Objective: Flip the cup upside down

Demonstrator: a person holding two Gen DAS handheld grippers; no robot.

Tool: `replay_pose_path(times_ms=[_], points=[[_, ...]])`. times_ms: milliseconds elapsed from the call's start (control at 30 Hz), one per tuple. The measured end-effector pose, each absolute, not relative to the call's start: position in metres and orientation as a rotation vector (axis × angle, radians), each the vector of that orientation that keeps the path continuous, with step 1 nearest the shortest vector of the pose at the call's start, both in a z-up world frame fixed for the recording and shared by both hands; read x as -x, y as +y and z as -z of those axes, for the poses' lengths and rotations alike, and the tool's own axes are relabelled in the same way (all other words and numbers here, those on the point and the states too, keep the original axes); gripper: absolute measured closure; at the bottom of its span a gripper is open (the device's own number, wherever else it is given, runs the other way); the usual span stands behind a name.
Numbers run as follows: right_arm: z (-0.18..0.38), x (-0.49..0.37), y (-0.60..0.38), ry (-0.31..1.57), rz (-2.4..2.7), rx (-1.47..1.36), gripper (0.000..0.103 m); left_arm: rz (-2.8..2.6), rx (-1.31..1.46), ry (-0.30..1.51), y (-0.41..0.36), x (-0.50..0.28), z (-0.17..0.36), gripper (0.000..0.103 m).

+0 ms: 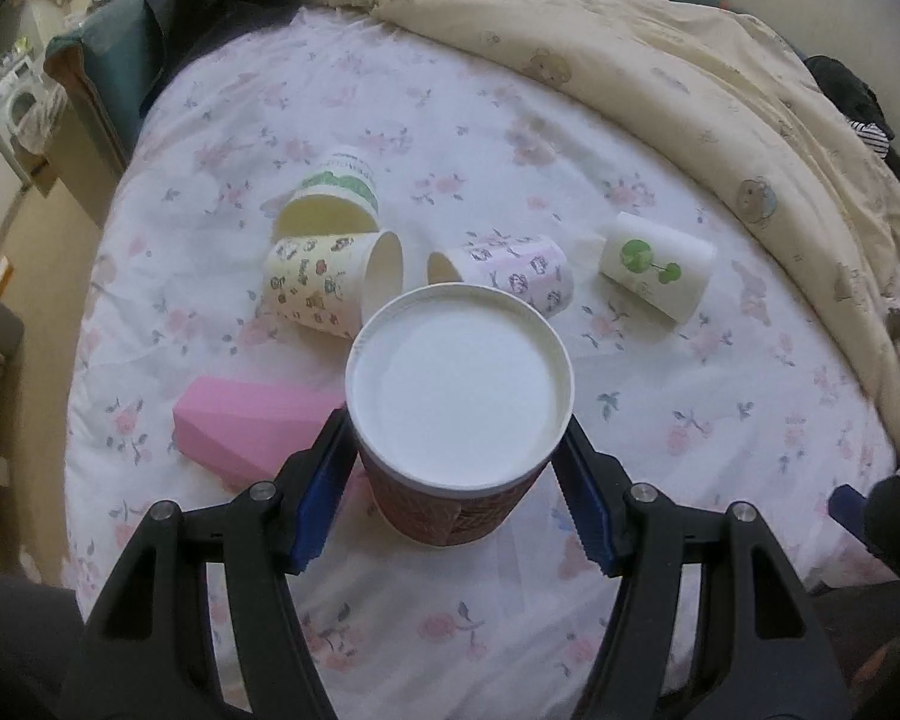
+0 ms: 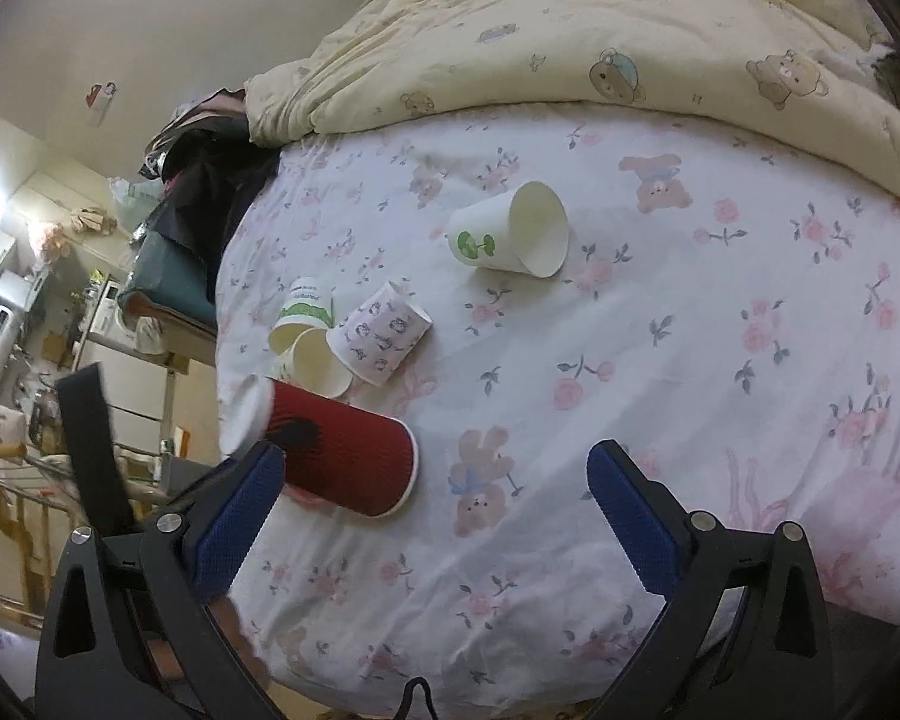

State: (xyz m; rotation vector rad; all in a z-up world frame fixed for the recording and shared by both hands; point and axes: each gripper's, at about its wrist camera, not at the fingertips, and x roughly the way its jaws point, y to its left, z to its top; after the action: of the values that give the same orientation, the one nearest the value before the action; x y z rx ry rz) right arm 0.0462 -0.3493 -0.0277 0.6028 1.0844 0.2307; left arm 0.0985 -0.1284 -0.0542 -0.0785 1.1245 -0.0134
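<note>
Gripping red cup (image 1: 457, 498), left tongs (image 1: 456, 480)

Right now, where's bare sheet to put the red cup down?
Open sheet right of the red cup, between the leaf-print cup and the right gripper. Crowded behind it: three paper cups bunched together. Left side has the pink box.

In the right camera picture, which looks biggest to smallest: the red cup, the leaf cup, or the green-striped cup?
1. Red cup, though it lies nearest the camera, which enlarges it.
2. Leaf cup.
3. Green-striped cup, partly hidden behind other cups, so its real size is unsure.
</note>
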Motion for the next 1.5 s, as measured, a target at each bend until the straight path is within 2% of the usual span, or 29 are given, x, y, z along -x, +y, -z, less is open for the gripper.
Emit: replay_pose_path(times_ms=[400, 433, 467, 533, 1067, 1500], points=[[0.031, -0.048, -0.345, 1.102, -0.248, -0.613, 0.0, 0.011, 0.044, 1.175, -0.136, -0.098, 0.071, 0.036], [0.032, -0.049, -0.344, 1.108, -0.249, -0.61, 0.0, 0.011, 0.045, 1.175, -0.136, -0.097, 0.071, 0.029], [0.033, -0.049, -0.343, 1.113, -0.25, -0.609, 0.0, 0.013, 0.04, 1.175, -0.136, -0.097, 0.071, 0.014], [0.035, -0.05, -0.342, 1.123, -0.249, -0.607, 0.0, 0.008, 0.033, 1.163, -0.136, -0.095, 0.069, 0.006], [0.028, -0.049, -0.334, 1.09, -0.258, -0.564, 0.0, 0.022, 0.093, 1.119, -0.114, -0.065, 0.025, 0.004], [0.005, -0.036, -0.309, 0.995, -0.306, -0.426, 0.0, 0.003, 0.113, 0.947, -0.052, -0.01, -0.036, 0.0]])
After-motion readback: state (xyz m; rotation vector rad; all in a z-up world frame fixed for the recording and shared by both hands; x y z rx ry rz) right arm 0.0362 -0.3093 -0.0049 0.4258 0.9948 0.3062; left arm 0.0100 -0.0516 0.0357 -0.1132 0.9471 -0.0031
